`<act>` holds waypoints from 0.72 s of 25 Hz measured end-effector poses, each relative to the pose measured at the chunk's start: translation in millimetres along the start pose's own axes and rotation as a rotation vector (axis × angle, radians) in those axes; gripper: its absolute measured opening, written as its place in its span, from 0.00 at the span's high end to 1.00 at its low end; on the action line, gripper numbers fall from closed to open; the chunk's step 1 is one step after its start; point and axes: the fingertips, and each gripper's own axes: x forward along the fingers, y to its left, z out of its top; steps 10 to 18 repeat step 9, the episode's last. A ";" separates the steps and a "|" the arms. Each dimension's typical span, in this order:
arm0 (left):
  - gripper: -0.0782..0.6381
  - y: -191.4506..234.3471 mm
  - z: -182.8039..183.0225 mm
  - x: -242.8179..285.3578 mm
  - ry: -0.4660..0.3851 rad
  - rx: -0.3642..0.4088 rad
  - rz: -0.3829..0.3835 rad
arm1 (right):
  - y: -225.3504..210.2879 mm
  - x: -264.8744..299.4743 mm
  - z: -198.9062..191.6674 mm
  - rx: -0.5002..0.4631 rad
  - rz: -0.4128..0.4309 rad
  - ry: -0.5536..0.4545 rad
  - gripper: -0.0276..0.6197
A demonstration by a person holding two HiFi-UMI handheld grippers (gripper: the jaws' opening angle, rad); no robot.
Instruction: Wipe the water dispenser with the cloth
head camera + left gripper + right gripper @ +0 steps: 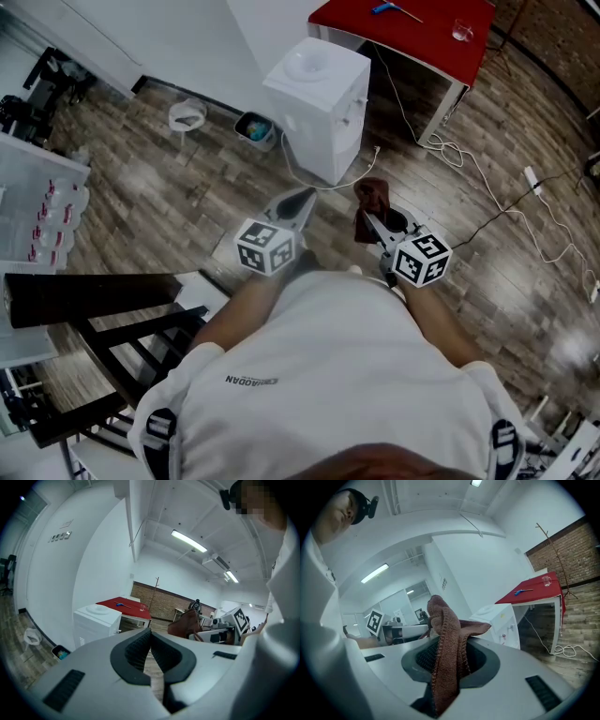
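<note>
Right gripper view: jaws pinch knitted brown cloth (left gripper closed, empty).

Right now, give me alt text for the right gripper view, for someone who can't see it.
The right gripper has its jaws shut on a brown knitted cloth that sticks up out of them. Beyond it stands a white water dispenser on a wooden floor, with a red-topped table further right.

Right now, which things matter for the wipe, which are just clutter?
Job: brown knitted cloth in the right gripper; white box-shaped water dispenser.
Clutter: red-topped table; clear glass on it; white floor cable; dark wooden chair.
</note>
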 end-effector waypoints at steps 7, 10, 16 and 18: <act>0.90 -7.2 0.1 2.2 0.007 0.022 -0.011 | 3.2 -4.0 -1.4 -0.012 0.003 0.000 0.81; 0.90 -10.5 0.1 4.4 0.011 0.032 -0.015 | 3.6 -5.6 -1.0 -0.019 0.005 0.002 0.81; 0.90 -10.5 0.1 4.4 0.011 0.032 -0.015 | 3.6 -5.6 -1.0 -0.019 0.005 0.002 0.81; 0.90 -10.5 0.1 4.4 0.011 0.032 -0.015 | 3.6 -5.6 -1.0 -0.019 0.005 0.002 0.81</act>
